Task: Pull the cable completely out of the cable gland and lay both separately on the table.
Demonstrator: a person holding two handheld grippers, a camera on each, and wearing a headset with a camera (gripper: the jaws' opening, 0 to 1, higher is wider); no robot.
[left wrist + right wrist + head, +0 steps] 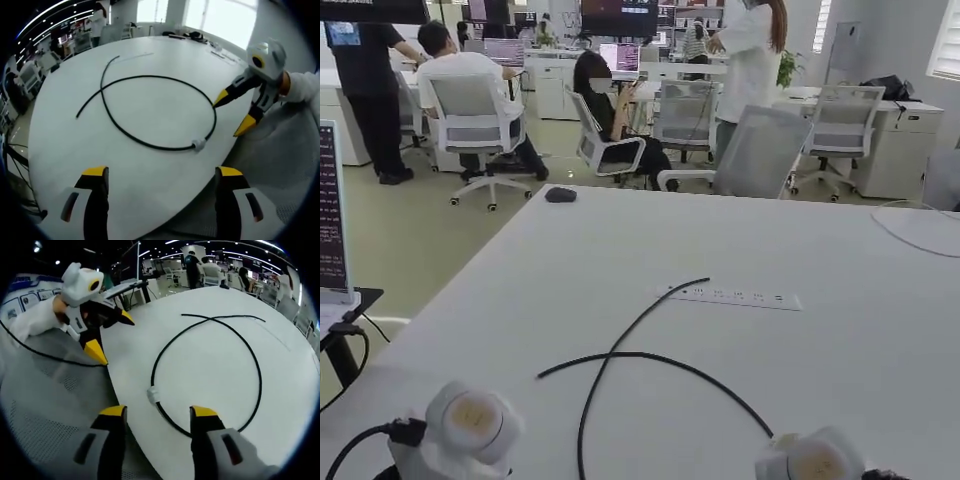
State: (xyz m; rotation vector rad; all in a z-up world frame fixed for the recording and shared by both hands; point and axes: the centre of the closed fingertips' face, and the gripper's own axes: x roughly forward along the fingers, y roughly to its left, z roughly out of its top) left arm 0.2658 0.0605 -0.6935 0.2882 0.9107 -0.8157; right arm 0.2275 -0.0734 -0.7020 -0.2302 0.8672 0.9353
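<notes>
From the head view, see a black cable (pixel 640 354) looped on the white desk (pixel 840 330), crossing itself toward the middle, with a power strip (pixel 735 296) beyond it and a mouse (pixel 560 194) near the far edge.

Through the left gripper view, find the left gripper (pixel 161 172) at the near edge, fingers spread wide and holding nothing. Find a small white cable gland (pixel 199 145) threaded on the loop close to that edge, and the right gripper (pixel 234 112) just beside the loop, fingers likewise apart.

Through the right gripper view, find the gland (pixel 152 395) just beyond the gap between the spread fingers, untouched.

Expect a light, limp cable with a smooth, probably slippery jacket, and a small, hard gland likely to slide unless pinned. Pinch the gland body with one gripper, take the cable just beside it with the other, and pull along the cable's line. As for containers, count just the gland, with the cable run through it.
</notes>
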